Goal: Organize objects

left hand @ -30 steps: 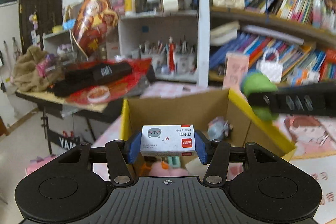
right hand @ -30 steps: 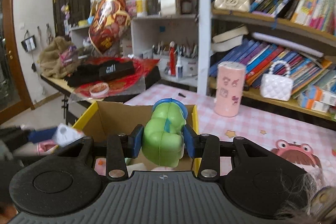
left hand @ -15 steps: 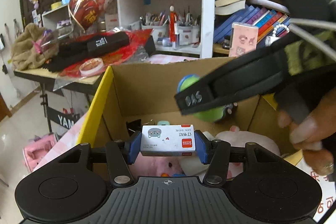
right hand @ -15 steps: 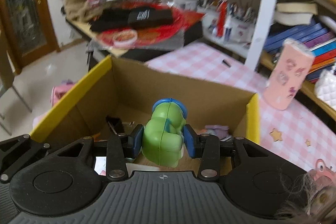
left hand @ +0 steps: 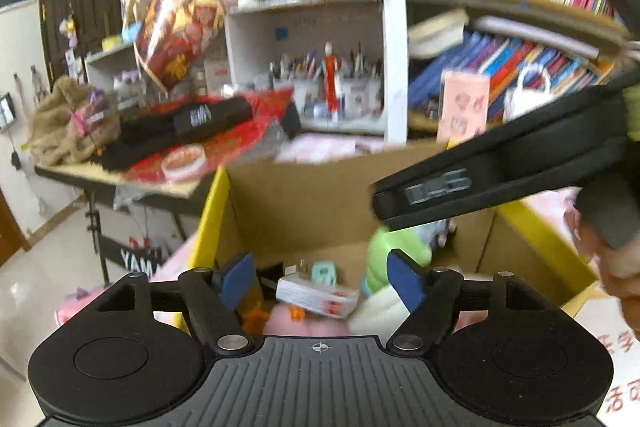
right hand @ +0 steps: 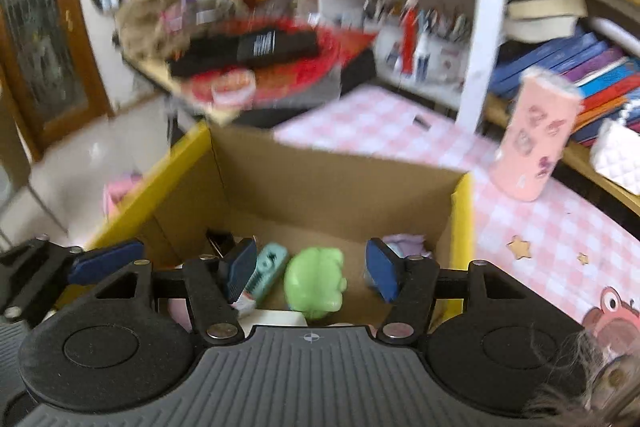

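Both grippers hang over a yellow-rimmed cardboard box (left hand: 308, 195) (right hand: 328, 183). My left gripper (left hand: 320, 281) has its jaws opening; the small white staple box (left hand: 316, 297) lies tilted below them, clear of both blue pads, on the pink things in the box. My right gripper (right hand: 312, 271) is opening too, and the green toy (right hand: 316, 281) (left hand: 394, 247) sits loose in the box between its pads, touching neither. In the left wrist view the right gripper's black arm (left hand: 492, 179) crosses above the box from the right, held by a hand (left hand: 616, 263).
Inside the box lie a mint clip-like item (right hand: 266, 269), a purple toy (right hand: 404, 243) and pink plush (left hand: 304, 323). A pink tumbler (right hand: 534, 135) stands on the pink checked tablecloth (right hand: 380, 123). Behind are bookshelves (left hand: 520, 59) and a cluttered side table (left hand: 180, 147).
Both grippers have opened. The staple box has dropped from the left jaws into the cardboard box, and the green toy has dropped from the right jaws onto the box floor. The right gripper dipped lower.
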Available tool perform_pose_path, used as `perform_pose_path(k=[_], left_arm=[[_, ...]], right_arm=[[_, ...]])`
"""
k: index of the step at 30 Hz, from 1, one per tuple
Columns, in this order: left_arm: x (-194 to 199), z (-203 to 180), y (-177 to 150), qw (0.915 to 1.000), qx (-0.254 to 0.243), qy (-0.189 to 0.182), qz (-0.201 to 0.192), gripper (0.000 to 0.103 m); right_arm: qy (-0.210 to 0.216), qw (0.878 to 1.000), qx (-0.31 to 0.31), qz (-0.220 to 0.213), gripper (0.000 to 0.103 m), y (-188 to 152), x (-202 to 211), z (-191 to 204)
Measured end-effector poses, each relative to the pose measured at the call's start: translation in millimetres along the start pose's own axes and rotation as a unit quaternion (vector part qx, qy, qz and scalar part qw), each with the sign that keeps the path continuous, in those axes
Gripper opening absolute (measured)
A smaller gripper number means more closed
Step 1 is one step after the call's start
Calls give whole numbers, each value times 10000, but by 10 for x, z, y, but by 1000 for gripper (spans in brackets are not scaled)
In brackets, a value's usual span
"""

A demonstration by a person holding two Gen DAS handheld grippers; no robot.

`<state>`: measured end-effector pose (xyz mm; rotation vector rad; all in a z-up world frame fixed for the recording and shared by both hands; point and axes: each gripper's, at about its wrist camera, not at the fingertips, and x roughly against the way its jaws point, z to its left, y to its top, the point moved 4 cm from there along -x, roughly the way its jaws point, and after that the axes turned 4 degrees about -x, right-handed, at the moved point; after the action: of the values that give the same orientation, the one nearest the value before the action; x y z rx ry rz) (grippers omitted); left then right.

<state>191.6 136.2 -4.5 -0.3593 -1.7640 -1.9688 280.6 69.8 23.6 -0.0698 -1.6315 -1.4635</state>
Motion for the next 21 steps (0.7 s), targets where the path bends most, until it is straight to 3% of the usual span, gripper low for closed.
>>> perform_pose_path(k=[5, 9, 21], left_arm=[[316, -19, 124, 9990, 83, -119, -431, 82], [609, -52, 125, 9974, 33, -319, -648, 86], [1105, -362, -387, 9944, -70, -1033, -195, 90]], right_arm=[[-245, 9955, -526, -743, 58, -103, 680, -176], [-678, 9886, -814, -1069, 58, -347, 1168, -277], [-2258, 9553, -1610, -1024, 58, -1422, 1907, -233]])
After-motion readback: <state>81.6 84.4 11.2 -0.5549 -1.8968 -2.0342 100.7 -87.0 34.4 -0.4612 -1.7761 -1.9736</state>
